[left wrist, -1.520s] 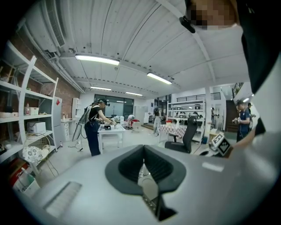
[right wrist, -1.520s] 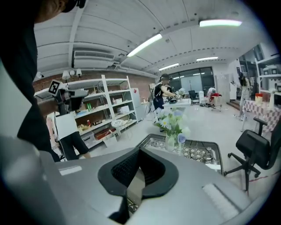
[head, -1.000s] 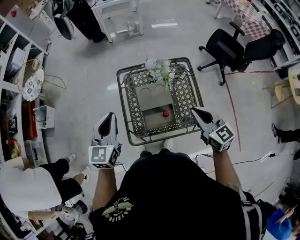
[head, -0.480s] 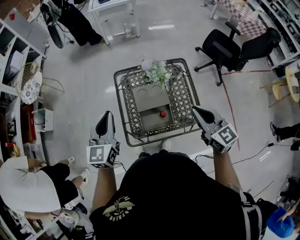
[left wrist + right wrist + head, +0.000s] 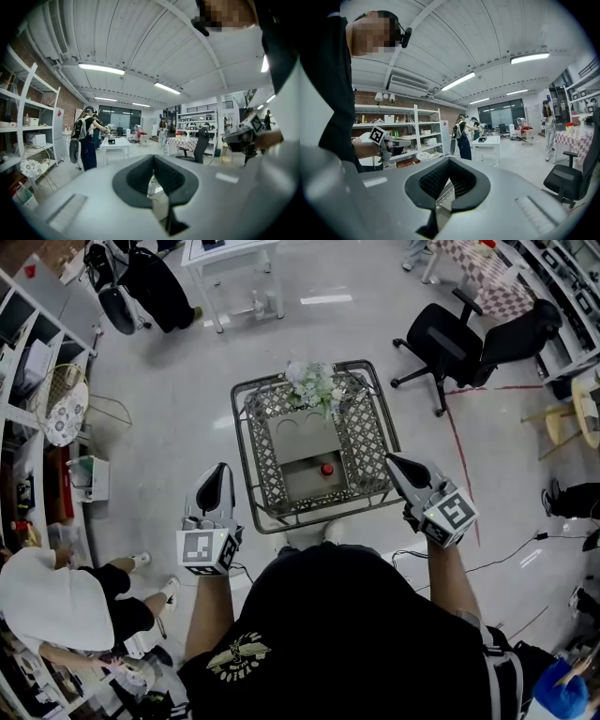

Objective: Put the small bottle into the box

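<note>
A small metal table with a lattice top [image 5: 361, 442] stands in front of me. In its middle lies a grey box [image 5: 302, 437]. A small red-capped bottle [image 5: 326, 469] shows in the box's near part. A bunch of pale flowers [image 5: 314, 385] sits at the table's far edge. My left gripper [image 5: 218, 472] hangs left of the table, off its near corner, shut and holding nothing. My right gripper [image 5: 392, 461] is at the table's near right corner, also shut and holding nothing. Both gripper views look out level across the room, with the left gripper [image 5: 152, 186] and the right gripper [image 5: 443, 194] each closed to a slit.
A black office chair [image 5: 459, 338] stands at the far right, and a white table [image 5: 234, 259] is further back. Shelves [image 5: 28, 362] line the left wall. A person in white [image 5: 56, 601] bends at the lower left. A red line [image 5: 464, 460] and a cable [image 5: 497, 563] run on the floor to the right.
Both grippers have stayed nearly still and shut. The view has shifted slightly. The person in white at the lower left has moved.
</note>
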{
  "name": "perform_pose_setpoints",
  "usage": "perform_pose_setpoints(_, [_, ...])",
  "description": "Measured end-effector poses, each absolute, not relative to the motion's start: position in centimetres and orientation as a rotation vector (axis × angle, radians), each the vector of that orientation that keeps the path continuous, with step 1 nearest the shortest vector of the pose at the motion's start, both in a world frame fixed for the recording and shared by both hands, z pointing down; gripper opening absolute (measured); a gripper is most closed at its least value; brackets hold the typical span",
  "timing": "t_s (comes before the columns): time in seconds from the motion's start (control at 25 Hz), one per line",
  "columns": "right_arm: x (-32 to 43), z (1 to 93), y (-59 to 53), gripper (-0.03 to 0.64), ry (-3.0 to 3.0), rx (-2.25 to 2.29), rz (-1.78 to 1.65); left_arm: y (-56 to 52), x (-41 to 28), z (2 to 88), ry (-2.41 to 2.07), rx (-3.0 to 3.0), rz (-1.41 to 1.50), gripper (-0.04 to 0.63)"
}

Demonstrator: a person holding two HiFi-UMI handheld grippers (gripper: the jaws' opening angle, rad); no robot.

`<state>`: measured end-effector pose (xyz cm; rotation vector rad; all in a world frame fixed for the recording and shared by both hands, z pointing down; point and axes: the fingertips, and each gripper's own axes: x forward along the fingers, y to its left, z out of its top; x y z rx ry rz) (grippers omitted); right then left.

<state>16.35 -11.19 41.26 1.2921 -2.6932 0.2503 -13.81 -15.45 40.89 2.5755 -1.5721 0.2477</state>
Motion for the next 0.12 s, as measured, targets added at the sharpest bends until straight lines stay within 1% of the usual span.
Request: perform_pose_setpoints(0.12, [16.43, 41.45, -10.65, 0.008, -2.695, 1.296, 0.26, -14.95, -13.51, 40.71, -1.563, 2.583, 0.243, 0.0])
